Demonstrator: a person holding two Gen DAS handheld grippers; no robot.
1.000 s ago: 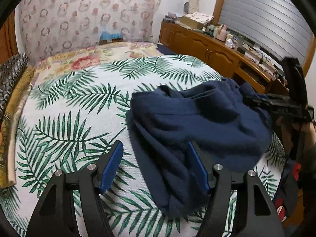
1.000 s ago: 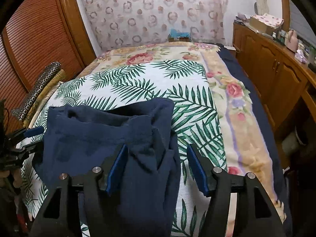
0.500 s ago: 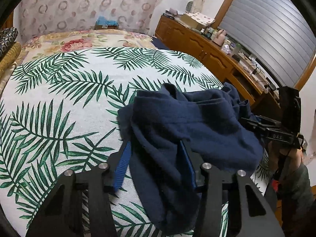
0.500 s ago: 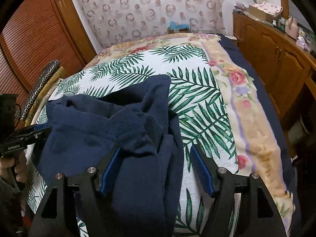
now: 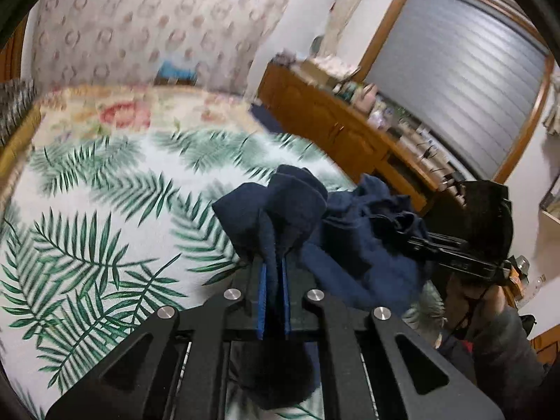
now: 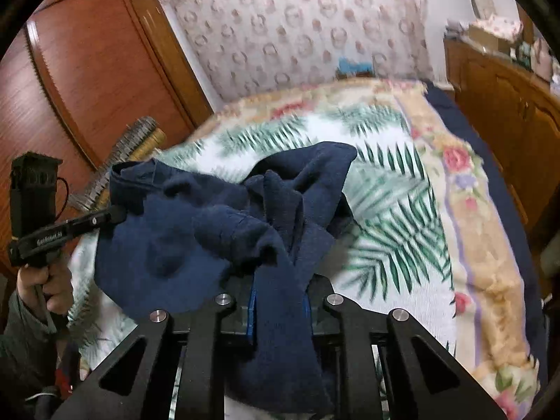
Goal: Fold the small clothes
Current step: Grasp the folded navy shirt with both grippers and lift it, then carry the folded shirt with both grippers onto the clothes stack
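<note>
Pinched between the left gripper's (image 5: pixel 272 280) blue pads (image 5: pixel 261 301) is a navy garment (image 5: pixel 350 245) of thick, matt, fleecy cloth with a soft nap. The gripper frames are matt black plastic, fixed with shiny round metal bolts (image 5: pixel 232 294). Beneath and ahead of the right gripper (image 6: pixel 278 301) the bedspread (image 6: pixel 395 210) looks like woven cotton with a fine ribbed texture, printed with palm leaves. To its left, the wardrobe (image 6: pixel 98 70) is glossy reddish wood; to its right, the cabinet (image 6: pixel 504 112) is varnished brown wood.
</note>
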